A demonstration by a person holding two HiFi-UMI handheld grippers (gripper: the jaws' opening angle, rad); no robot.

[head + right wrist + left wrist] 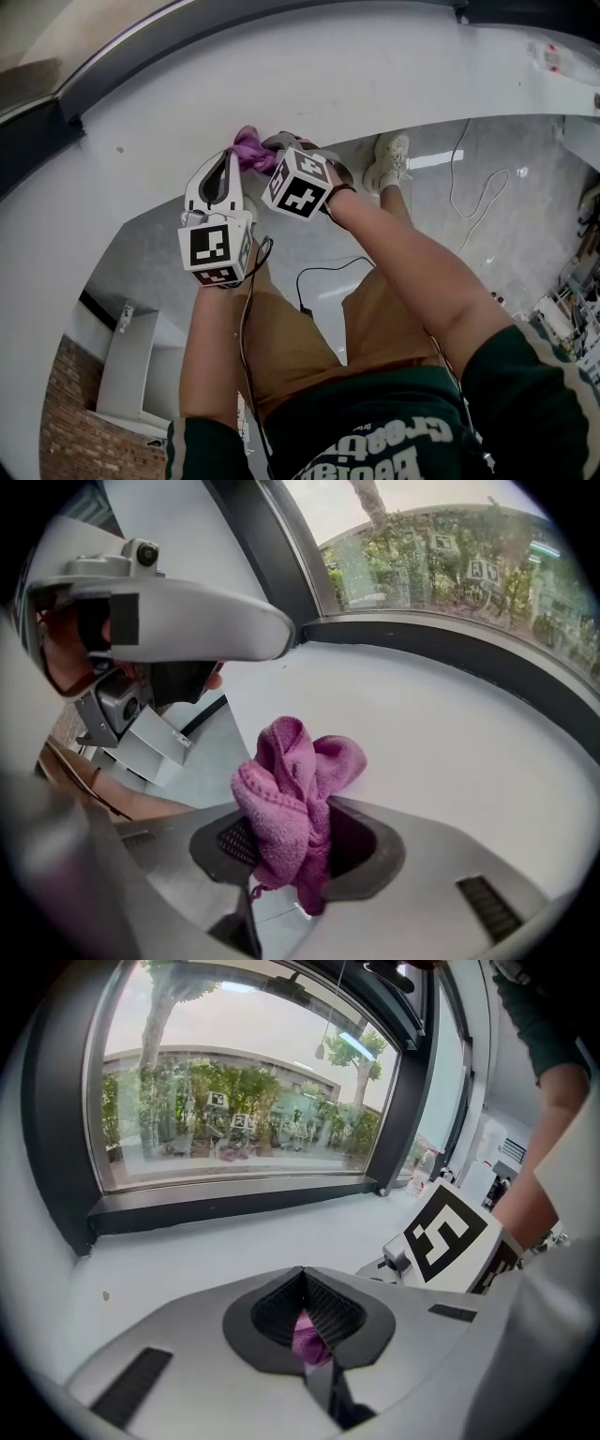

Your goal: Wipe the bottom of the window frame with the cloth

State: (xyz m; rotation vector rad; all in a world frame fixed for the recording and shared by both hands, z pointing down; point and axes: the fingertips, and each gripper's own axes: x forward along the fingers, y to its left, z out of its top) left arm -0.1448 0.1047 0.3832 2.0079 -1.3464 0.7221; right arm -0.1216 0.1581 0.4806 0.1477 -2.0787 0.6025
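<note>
Dark green sleeves (506,375) fill the near edge of the head view, and both forearms reach away over the near lip of the white sill (394,66). At the left, the left gripper (305,1321) has its fingers drawn together, with only a small tuft of the purple cloth (291,794) showing in the narrow gap between them, so it seems to pinch one corner. Just to its right the cloth sits as a bunched wad between the two tools, at the sill's near side and well apart from the dark bottom rail of the window frame (234,1206) at the far side. Further right, the right gripper (295,850) has its fingers clamped on the bulk of the cloth, which stands up out of them in folds. Whether the cloth touches the sill cannot be told. Judging by this, the wipe itself looks not yet begun: the cloth is gripped and gathered, but it has yet to be carried across to the rail and drawn along it.
</note>
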